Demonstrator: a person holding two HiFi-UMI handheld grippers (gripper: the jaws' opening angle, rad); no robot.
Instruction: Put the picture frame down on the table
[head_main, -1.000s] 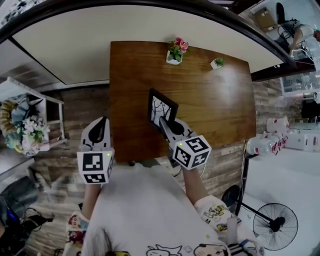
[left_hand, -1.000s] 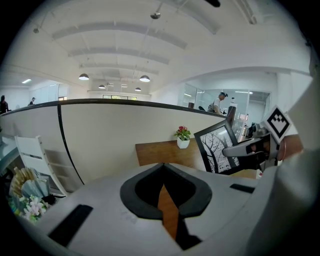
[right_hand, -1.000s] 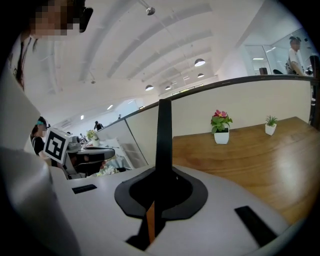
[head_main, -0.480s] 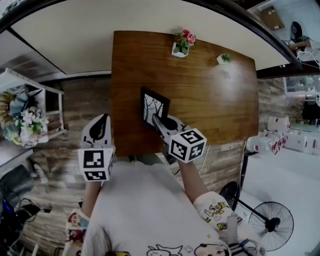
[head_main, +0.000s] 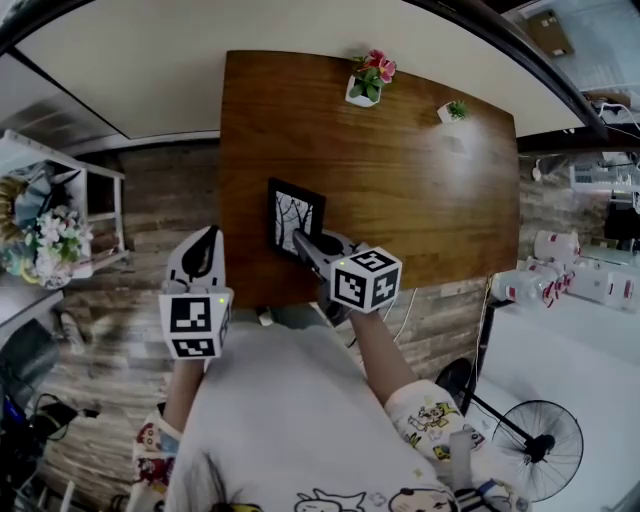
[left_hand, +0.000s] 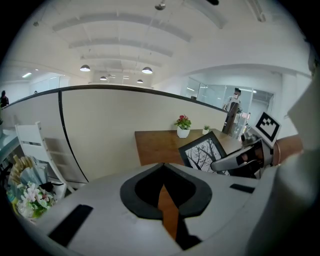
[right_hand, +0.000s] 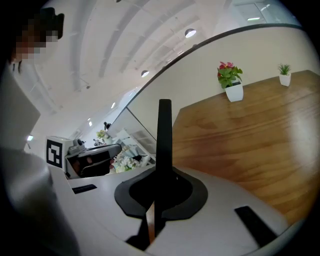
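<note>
The black picture frame (head_main: 293, 214), with a bare-tree print, hangs tilted over the near left part of the wooden table (head_main: 410, 180). My right gripper (head_main: 303, 243) is shut on the frame's lower right edge. In the right gripper view that edge (right_hand: 164, 127) rises as a thin black bar from between the jaws (right_hand: 163, 170). My left gripper (head_main: 206, 234) is shut and holds nothing, left of the table's corner, over the floor. In the left gripper view (left_hand: 163, 165) the frame (left_hand: 204, 151) and the right gripper (left_hand: 236, 161) show to the right.
A white pot of pink flowers (head_main: 366, 79) and a small green plant (head_main: 455, 110) stand at the table's far edge. A curved partition wall (head_main: 150, 70) runs behind. A white shelf with flowers (head_main: 45, 235) stands to the left, a floor fan (head_main: 545, 450) at the lower right.
My right gripper has carried the frame down and to the left, toward the table's near left corner. The left gripper has sunk a little.
</note>
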